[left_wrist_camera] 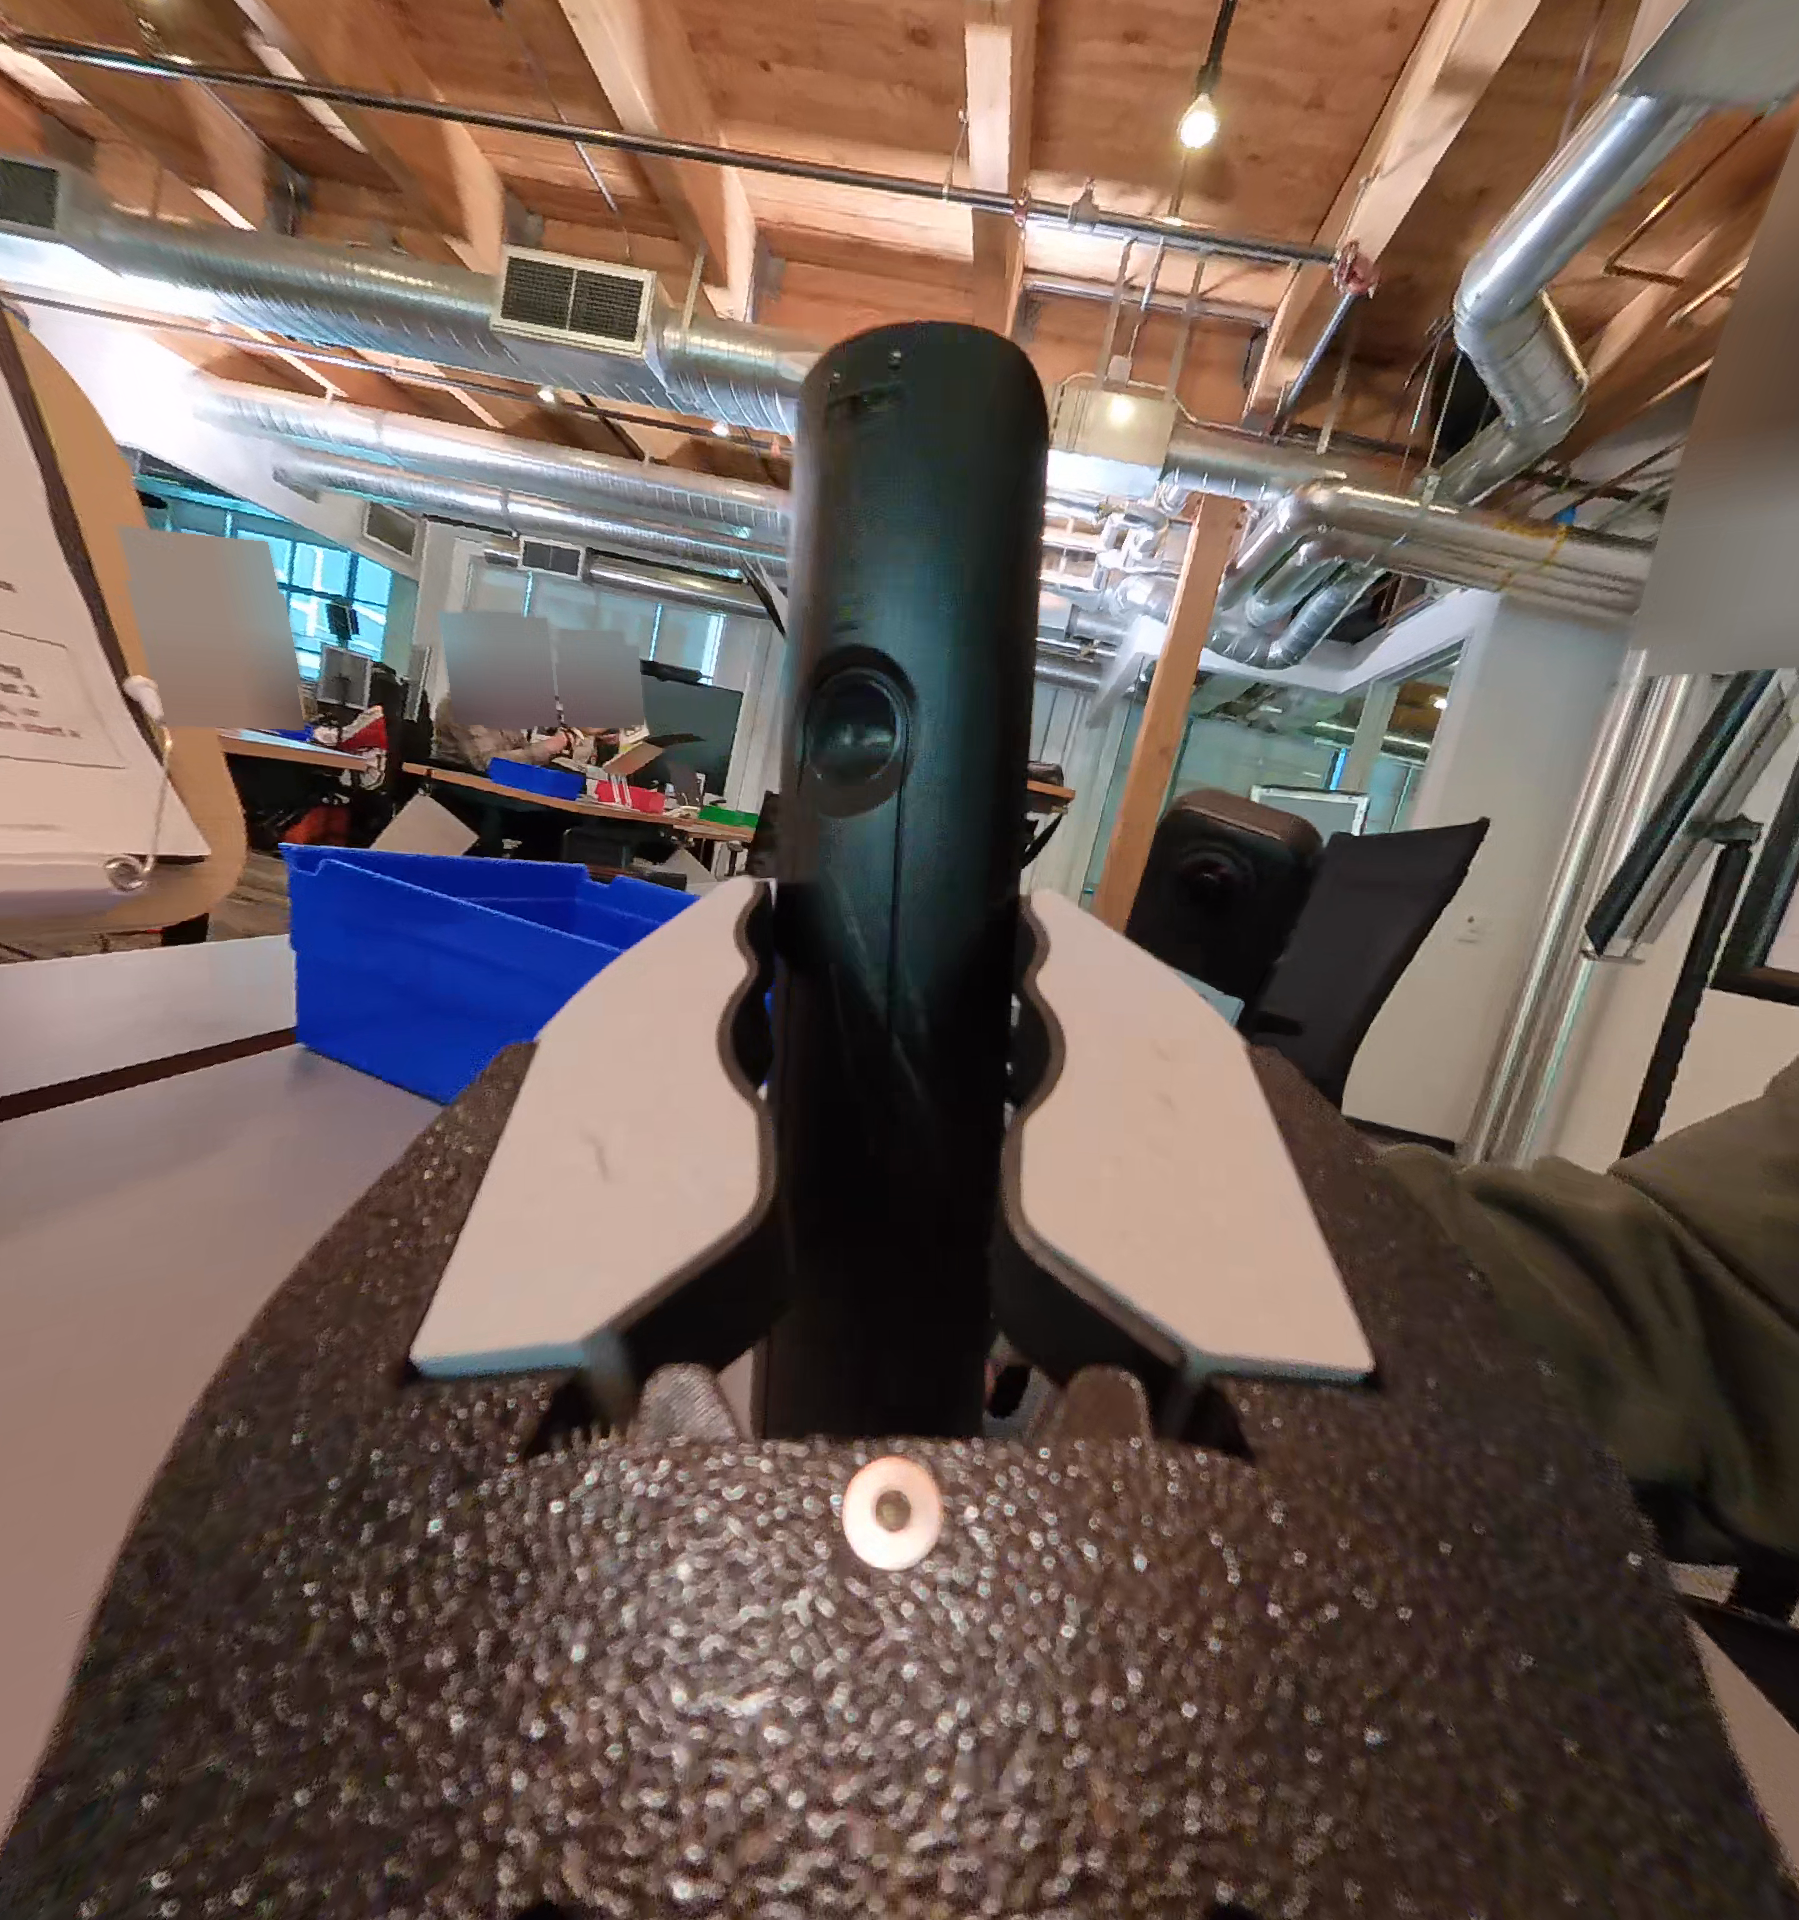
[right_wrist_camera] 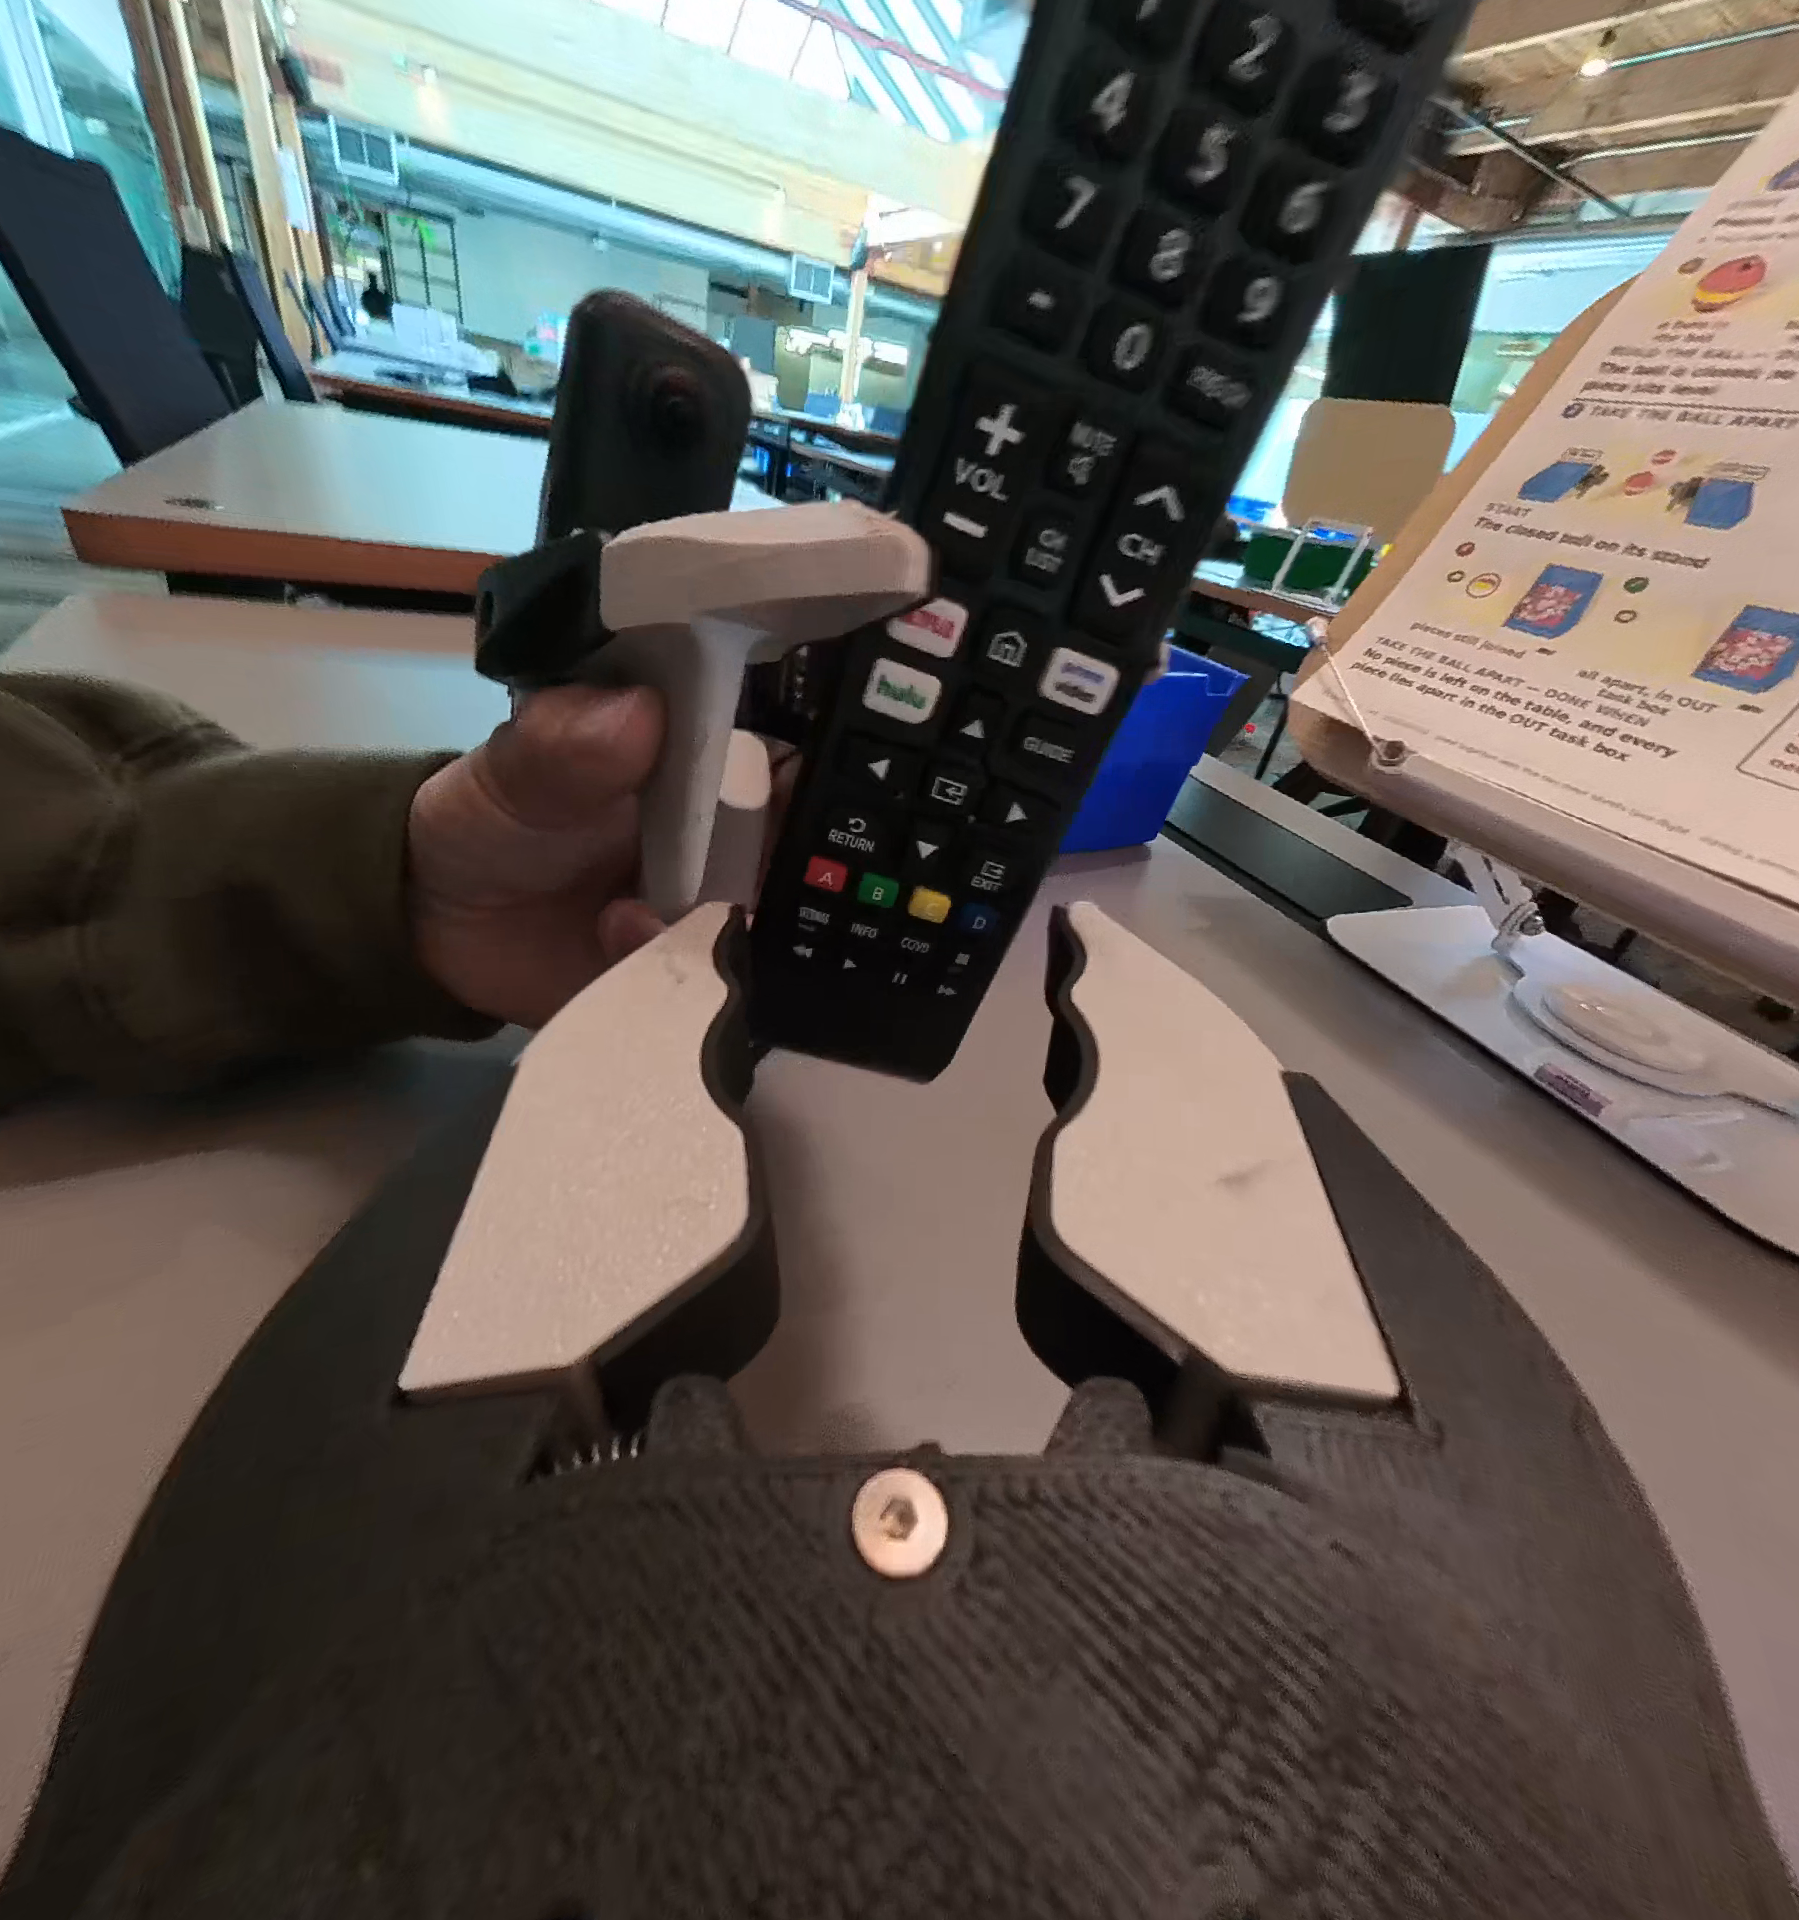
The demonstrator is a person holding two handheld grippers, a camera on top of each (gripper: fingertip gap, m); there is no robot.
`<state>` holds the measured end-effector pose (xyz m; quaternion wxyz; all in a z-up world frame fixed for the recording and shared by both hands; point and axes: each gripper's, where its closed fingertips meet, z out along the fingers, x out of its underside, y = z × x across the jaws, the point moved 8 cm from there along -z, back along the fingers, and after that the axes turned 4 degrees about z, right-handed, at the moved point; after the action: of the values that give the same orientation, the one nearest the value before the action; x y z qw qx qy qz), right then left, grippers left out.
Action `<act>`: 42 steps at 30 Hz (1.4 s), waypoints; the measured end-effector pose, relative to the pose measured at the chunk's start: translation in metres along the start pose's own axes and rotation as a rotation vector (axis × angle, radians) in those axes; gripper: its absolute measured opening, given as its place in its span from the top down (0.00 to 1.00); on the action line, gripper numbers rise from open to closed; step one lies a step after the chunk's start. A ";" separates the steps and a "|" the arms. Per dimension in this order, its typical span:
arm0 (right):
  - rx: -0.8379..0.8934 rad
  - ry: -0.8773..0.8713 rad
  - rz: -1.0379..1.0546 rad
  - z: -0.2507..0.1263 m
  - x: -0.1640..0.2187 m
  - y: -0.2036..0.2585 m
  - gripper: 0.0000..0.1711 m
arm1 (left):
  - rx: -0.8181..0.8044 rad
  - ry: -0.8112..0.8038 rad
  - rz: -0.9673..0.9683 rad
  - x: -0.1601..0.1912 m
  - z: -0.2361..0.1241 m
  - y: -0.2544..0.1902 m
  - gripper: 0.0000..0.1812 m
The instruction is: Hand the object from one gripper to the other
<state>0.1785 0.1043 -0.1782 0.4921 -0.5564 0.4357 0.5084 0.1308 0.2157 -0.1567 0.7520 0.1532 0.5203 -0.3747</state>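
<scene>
While its two fingers press against either side of the black remote control (left_wrist_camera: 900,935), the left gripper (left_wrist_camera: 900,997) grips it upright, the back facing that camera. Seen from the right wrist view, the right gripper (right_wrist_camera: 900,997) stands spread wide, the remote's lower end just between its fingertips, touching neither clearly. Beyond, a hand (right_wrist_camera: 521,831) in an olive sleeve (right_wrist_camera: 147,883) holds the left gripper. Farther off sit a blue bin (left_wrist_camera: 438,966) and an instruction sheet (right_wrist_camera: 1622,582).
</scene>
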 end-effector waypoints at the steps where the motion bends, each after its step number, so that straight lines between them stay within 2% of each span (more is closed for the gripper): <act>1: -0.002 0.013 -0.022 0.000 0.001 0.002 0.70 | 0.005 0.008 0.013 0.001 0.001 -0.001 0.76; 8: -0.005 0.052 -0.025 0.000 -0.001 0.000 0.71 | 0.003 0.021 0.072 0.000 0.001 -0.002 0.76; 13: -0.069 0.085 -0.076 -0.012 -0.009 -0.005 0.72 | 0.037 0.063 0.110 -0.007 -0.006 -0.001 0.76; 18: -0.249 0.134 0.010 -0.021 -0.006 -0.004 0.72 | 0.127 0.172 0.144 -0.009 -0.013 -0.004 0.72; 22: -0.370 0.166 0.065 -0.019 -0.002 0.005 0.72 | 0.199 0.136 0.138 -0.016 -0.014 -0.012 0.70; 25: -0.301 0.139 0.029 -0.020 -0.002 -0.002 0.73 | 0.135 0.184 0.138 -0.020 -0.013 -0.007 0.71; 27: -0.172 0.070 -0.021 -0.019 0.000 -0.008 0.78 | -0.018 0.154 0.153 -0.023 -0.011 0.001 0.71; 29: -0.068 0.054 -0.033 -0.014 0.002 -0.010 0.65 | -0.127 0.167 0.101 -0.023 -0.009 0.007 0.71; 31: 0.037 0.096 -0.110 -0.007 0.005 -0.008 0.60 | -0.204 0.148 0.084 -0.022 -0.004 0.007 0.71; 32: 0.092 0.107 -0.180 -0.004 0.006 -0.007 0.62 | -0.237 0.150 0.070 -0.021 -0.001 0.006 0.70; 34: 0.163 0.122 -0.331 -0.002 0.006 -0.001 0.79 | -0.282 0.155 0.062 -0.017 0.004 0.004 0.71; 37: 0.195 0.207 -0.419 0.000 0.007 0.001 0.80 | -0.279 0.197 0.101 -0.014 0.004 0.003 0.71; 39: 0.115 0.151 -0.314 -0.003 0.002 0.000 0.82 | -0.182 0.182 0.097 -0.020 0.001 0.000 0.71; 42: -0.147 -0.009 -0.004 -0.014 -0.011 0.000 0.85 | 0.048 0.100 0.053 -0.033 -0.005 -0.011 0.71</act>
<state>0.1797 0.0908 -0.1676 0.4530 -0.5895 0.3937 0.5406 0.1137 0.2243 -0.1273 0.7309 0.2035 0.5436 -0.3590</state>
